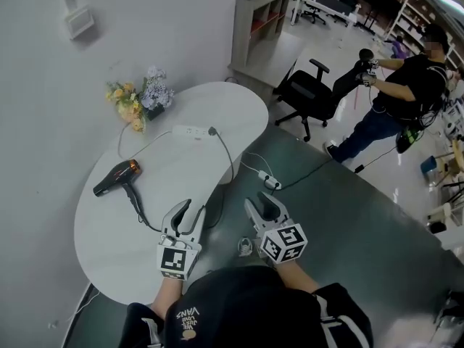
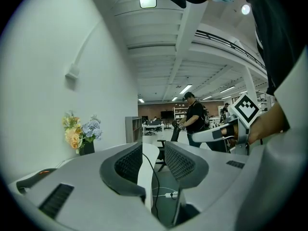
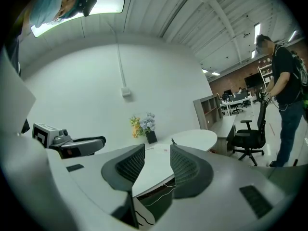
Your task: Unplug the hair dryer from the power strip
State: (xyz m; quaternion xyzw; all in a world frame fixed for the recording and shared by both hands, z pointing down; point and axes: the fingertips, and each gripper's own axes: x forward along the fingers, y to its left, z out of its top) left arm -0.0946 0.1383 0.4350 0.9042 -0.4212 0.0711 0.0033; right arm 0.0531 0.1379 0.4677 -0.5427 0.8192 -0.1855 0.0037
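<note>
Both the left gripper (image 1: 188, 212) and the right gripper (image 1: 262, 205) hang spread and empty at the near edge of the table (image 1: 217, 104), well apart from the power strip (image 1: 190, 130), where the plug (image 1: 212, 130) of the hair dryer (image 1: 116, 179) lying at left looks seated, so unplugging seems wholly ahead.

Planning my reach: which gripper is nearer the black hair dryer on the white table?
Left. The left gripper hovers over the near edge of the white table, right of the black hair dryer; the right gripper is farther right, off the table, over the floor.
</note>
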